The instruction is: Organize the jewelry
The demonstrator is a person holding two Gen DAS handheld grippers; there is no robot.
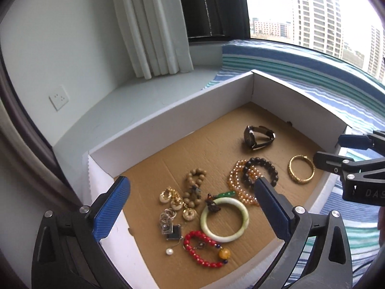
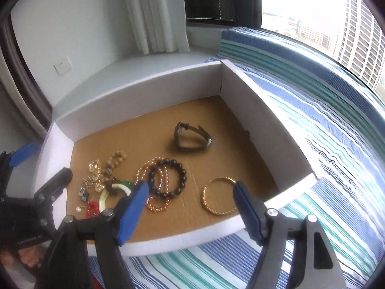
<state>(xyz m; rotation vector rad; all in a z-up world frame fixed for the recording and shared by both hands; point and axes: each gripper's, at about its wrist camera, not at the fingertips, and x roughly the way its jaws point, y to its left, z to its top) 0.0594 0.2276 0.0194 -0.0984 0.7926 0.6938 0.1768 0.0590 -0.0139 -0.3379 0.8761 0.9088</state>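
Note:
A white cardboard box (image 1: 168,110) with a brown floor holds the jewelry. In it lie a watch (image 1: 258,136), a gold bangle (image 1: 301,169), a black bead bracelet (image 1: 261,172) over an amber bead strand (image 1: 240,183), a pale jade bangle (image 1: 225,219), a red bead bracelet (image 1: 204,249), a wooden bead bracelet (image 1: 193,187), gold earrings (image 1: 174,201) and a pearl (image 1: 169,251). My left gripper (image 1: 192,209) is open above the jade bangle. My right gripper (image 2: 190,207) is open above the gold bangle (image 2: 220,196), and also shows in the left wrist view (image 1: 336,151).
The box (image 2: 156,89) sits on a blue, green and white striped bedcover (image 2: 324,125). A white ledge, a curtain (image 1: 154,24) and a wall socket (image 1: 59,97) lie behind it. A window (image 1: 312,7) is at the back right.

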